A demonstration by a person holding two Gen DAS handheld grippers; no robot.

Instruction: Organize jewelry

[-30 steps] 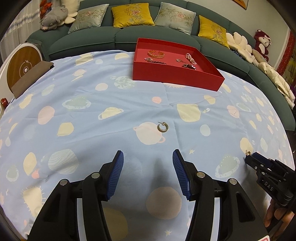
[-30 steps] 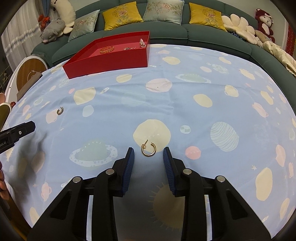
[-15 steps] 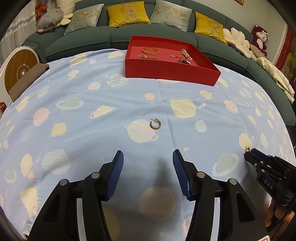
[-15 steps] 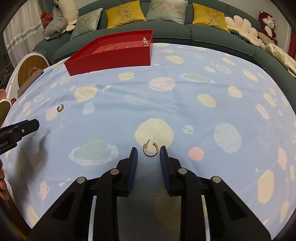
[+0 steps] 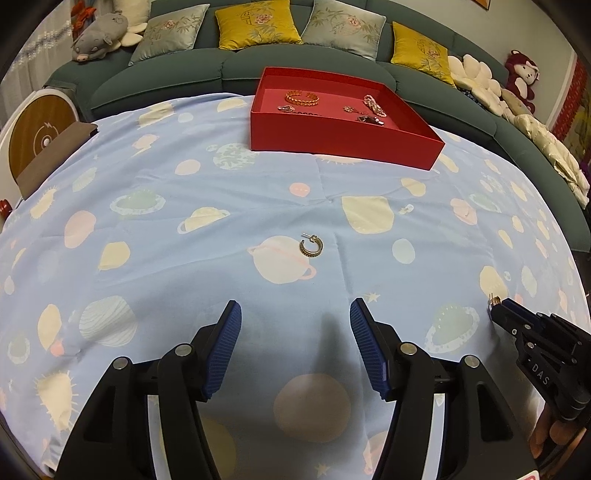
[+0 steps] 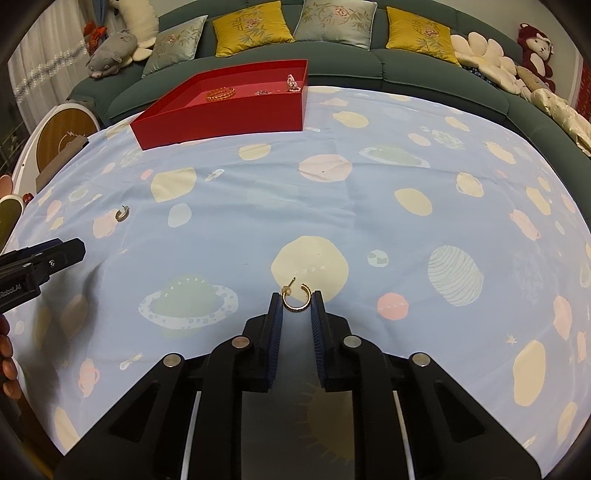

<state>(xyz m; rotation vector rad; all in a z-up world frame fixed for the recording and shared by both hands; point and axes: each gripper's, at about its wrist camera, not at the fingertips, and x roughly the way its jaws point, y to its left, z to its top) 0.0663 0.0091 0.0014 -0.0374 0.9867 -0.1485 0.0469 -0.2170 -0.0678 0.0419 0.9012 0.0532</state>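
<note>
Narrowed since a second ago, the right claw (image 6: 297, 301) keeps closing around a gold hoop earring (image 6: 295, 298) on the tabletop (image 6: 369, 221); the left claw (image 5: 295, 317), opening, hovers empty short of a darker earring (image 5: 311, 246).

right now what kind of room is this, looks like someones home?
Most likely a home living room: a long curved green sofa with embroidered cushions, plush toys along its back, and a table under a planet-print cloth holding a red jewelry tray.
</note>
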